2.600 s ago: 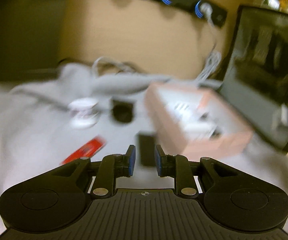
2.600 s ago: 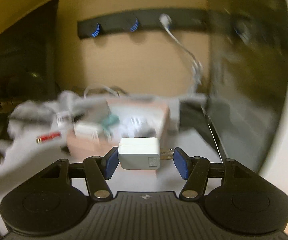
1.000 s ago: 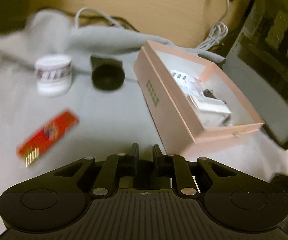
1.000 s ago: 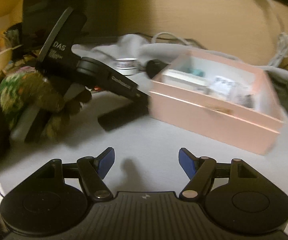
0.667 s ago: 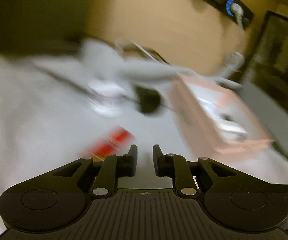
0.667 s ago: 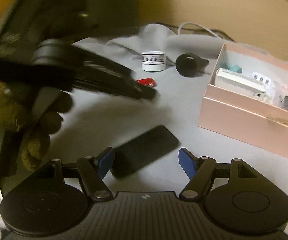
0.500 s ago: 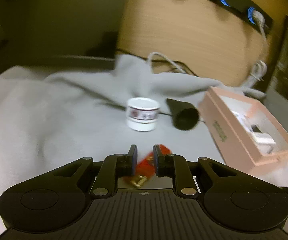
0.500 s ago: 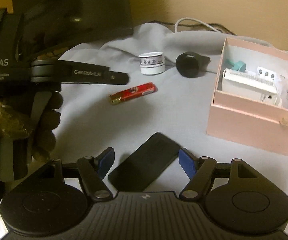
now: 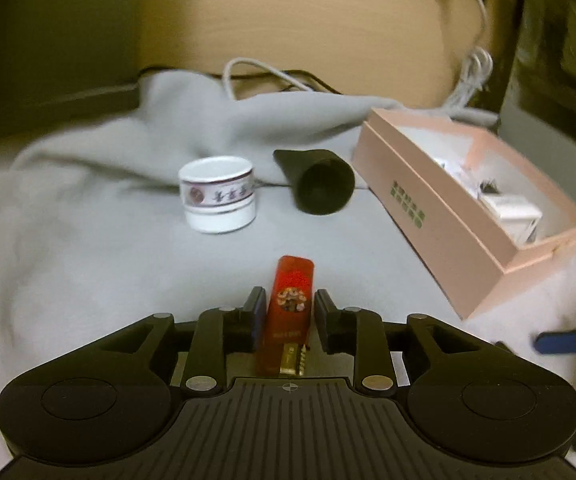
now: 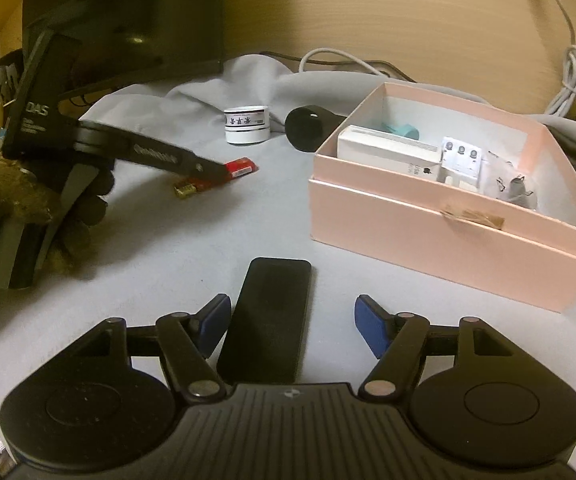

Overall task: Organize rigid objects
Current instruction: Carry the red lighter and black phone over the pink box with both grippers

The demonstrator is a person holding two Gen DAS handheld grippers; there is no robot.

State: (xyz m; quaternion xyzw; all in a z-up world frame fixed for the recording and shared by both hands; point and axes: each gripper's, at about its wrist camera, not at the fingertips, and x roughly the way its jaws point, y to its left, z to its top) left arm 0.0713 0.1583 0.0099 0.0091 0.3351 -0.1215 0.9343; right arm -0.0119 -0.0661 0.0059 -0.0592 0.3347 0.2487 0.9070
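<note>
A red stick with gold contacts (image 9: 292,300) lies on the grey cloth between the fingers of my left gripper (image 9: 290,300). Its jaws are opening, with a thin gap on each side of the stick. From the right wrist view, the left gripper (image 10: 208,170) rests over the red stick (image 10: 242,166). A flat black slab (image 10: 268,316) lies between the blue pads (image 10: 372,330) of my right gripper (image 10: 294,326), which is open and not touching it. The open pink box (image 10: 448,232) (image 9: 468,216) holds several small white items.
A white jar (image 9: 218,194) (image 10: 247,124) and a black cone-shaped piece (image 9: 320,186) (image 10: 308,128) stand behind the red stick. A gloved hand (image 10: 28,200) holds the left gripper. White cables (image 10: 568,92) and a dark screen (image 10: 128,28) are at the back.
The left gripper swung left from the black slab to the red stick and its jaws parted around it. The right gripper moved in over the black slab, which now lies between its fingers.
</note>
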